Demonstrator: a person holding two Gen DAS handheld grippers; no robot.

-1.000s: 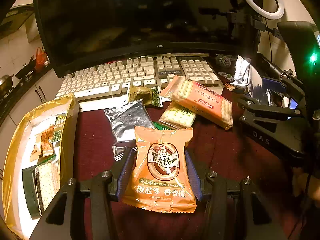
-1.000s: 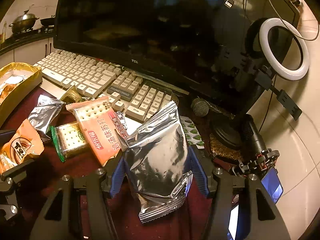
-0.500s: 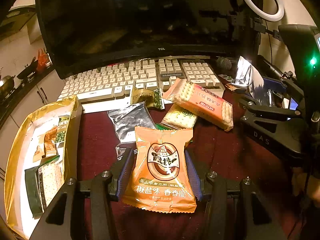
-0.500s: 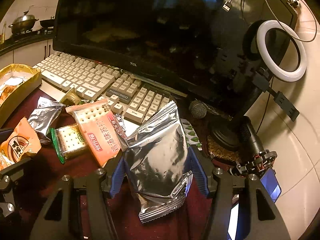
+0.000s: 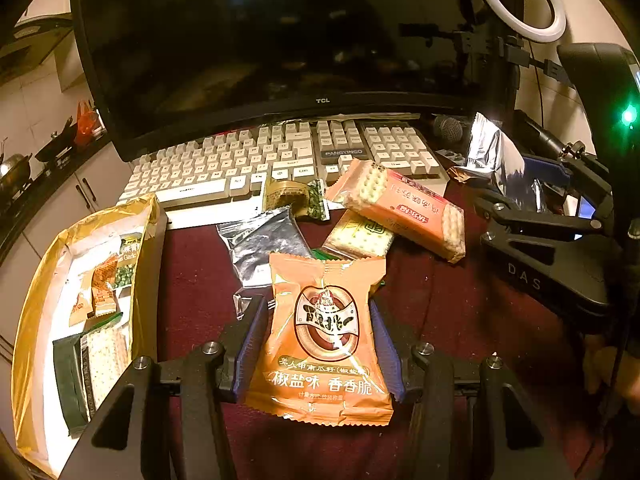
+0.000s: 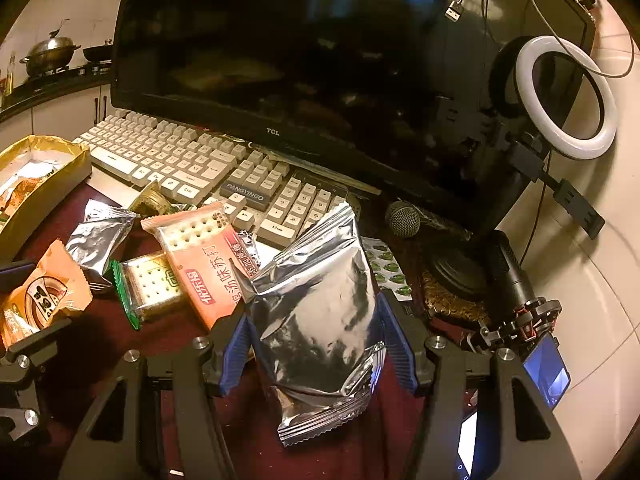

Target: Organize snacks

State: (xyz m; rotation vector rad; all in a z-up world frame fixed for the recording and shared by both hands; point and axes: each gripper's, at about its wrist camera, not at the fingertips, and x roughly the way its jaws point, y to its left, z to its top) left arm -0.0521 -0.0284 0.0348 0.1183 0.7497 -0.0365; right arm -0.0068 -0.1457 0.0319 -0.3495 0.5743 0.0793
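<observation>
- Gold box (image 5: 150,236), far left of desk: foil-lined walls, white floor, long open rectangle. Already holds small packets, among them a green-pea sachet, a cracker pack and a dark green wrapper. Judged the destination for the snacks.
- Left gripper (image 5: 320,344): jaws clamped on the orange packet (image 5: 326,340), blue ribbed pads pressed to its two side edges. Packet is a glossy plastic pillow pouch, puffy, crimped at both ends, held just above the dark red cloth (image 5: 440,308).
- Risk: the slick, air-filled film could squirt out of the pads if the grip tightens or the wrist swings fast towards the box.
- Loose pile between the grippers, in front of the keyboard (image 5: 256,160): small silver sachet (image 5: 264,240), clear-wrapped cracker square (image 5: 356,236), long pink cracker sleeve (image 5: 400,208) lying across it. Crackers are brittle; a low pass could nudge or crush them.
- Right gripper (image 6: 316,344): jaws shut on the silver foil bag (image 6: 320,320), which stands upright between the pads. Bag is crinkled metallised film, tall, serrated top, creased at the base where pinched.
- Risk: the tall bag blocks much of the right wrist view, and both grippers heading to one box could collide.
- Far right: microphone (image 6: 404,220) and ring light (image 6: 566,100), snag hazards for a wide swing.
</observation>
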